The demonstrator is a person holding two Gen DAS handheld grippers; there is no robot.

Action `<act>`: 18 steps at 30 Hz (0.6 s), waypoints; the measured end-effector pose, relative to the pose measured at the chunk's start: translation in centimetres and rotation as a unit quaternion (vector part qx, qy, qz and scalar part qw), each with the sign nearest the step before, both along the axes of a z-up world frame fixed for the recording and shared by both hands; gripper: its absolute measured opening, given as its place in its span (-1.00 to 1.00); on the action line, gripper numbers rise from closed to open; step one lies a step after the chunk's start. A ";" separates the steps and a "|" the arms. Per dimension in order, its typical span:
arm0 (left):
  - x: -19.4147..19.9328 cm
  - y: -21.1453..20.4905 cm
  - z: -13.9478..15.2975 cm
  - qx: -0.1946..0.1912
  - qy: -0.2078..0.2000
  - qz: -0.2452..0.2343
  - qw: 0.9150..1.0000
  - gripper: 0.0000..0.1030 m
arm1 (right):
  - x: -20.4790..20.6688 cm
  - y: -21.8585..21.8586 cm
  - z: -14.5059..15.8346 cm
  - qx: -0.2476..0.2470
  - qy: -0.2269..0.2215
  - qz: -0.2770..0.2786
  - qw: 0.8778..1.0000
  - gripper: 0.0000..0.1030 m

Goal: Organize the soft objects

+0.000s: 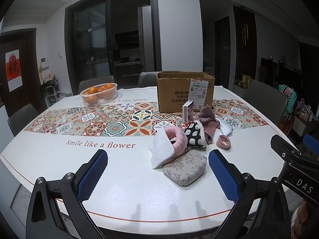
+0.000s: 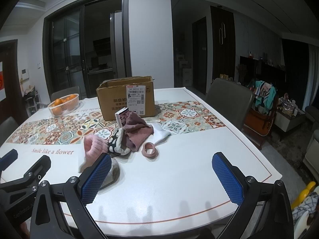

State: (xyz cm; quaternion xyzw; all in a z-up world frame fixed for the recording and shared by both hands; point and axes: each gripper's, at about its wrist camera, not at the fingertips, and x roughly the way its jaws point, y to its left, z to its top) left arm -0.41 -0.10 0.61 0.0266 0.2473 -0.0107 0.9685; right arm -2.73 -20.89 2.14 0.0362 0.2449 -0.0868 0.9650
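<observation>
Soft pink fleece slippers (image 1: 175,139) and mauve towel (image 2: 137,128) are lying piled at twelve o'clock. Left gripper (image 1: 157,171) and right gripper (image 2: 163,171) are hovering wide open, holding nothing

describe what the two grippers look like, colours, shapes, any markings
Both are matte black angular frames with silver bolts. Each finger carries a blue waffle-textured pad. The left gripper and right gripper match. White "DAS" lettering marks the right one's body, faint "GenRobot" the left's. No cables or sleeves visible.

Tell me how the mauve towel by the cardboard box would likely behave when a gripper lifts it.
The mauve towel lies crumpled with folds, so it would probably droop and unfold. Its fuzzy pile suggests decent grip. It overlaps the black patterned pouch, so lifting may drag that.
</observation>
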 end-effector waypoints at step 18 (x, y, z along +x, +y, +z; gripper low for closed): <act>0.0 0.0 0.0 0.000 0.001 0.000 1.000 1.00 | 0.0 -0.1 0.1 0.000 -0.002 0.000 1.000 0.99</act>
